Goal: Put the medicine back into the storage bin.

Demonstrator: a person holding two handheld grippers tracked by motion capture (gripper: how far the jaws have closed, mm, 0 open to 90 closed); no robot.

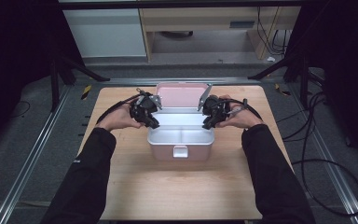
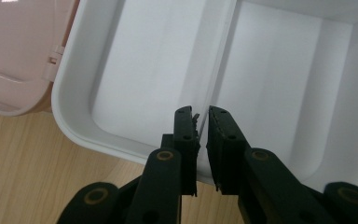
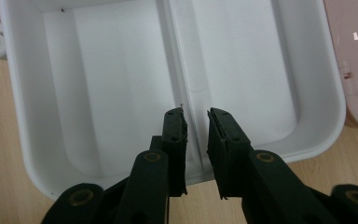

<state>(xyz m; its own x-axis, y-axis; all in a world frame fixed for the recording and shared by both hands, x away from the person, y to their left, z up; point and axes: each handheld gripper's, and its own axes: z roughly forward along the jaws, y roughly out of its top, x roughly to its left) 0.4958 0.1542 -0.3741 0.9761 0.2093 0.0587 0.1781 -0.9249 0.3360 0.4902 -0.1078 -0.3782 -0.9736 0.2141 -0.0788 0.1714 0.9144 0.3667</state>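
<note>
The left claw (image 2: 203,122) has its two black jaws drawn narrow, with only a thin slit between them, and nothing is held there. The right claw (image 3: 196,122) stands the same, a little less narrow, also with nothing in it. Both hover just above the short side rims of the pink plastic lunch box with a white inside (image 1: 181,140), the left claw (image 1: 152,122) over its left end and the right claw (image 1: 208,122) over its right end.

The box sits near the middle of the pale wooden desk (image 1: 177,186), its pink lid (image 1: 182,95) standing open behind it.

I judge that the step in hand is the approach to the open box from both ends. The next move, I think, asks the hands to settle where they take it, the lid edge or the rim, and to place the jaws there evenly.

The high view gives the whole arrangement and the white latch (image 1: 180,151) on the front wall. The two gripper views look down into the box and show the ridge (image 2: 221,56) that divides it into two compartments, both with nothing inside, and the small hinge (image 2: 55,53) beside the lid.
</note>
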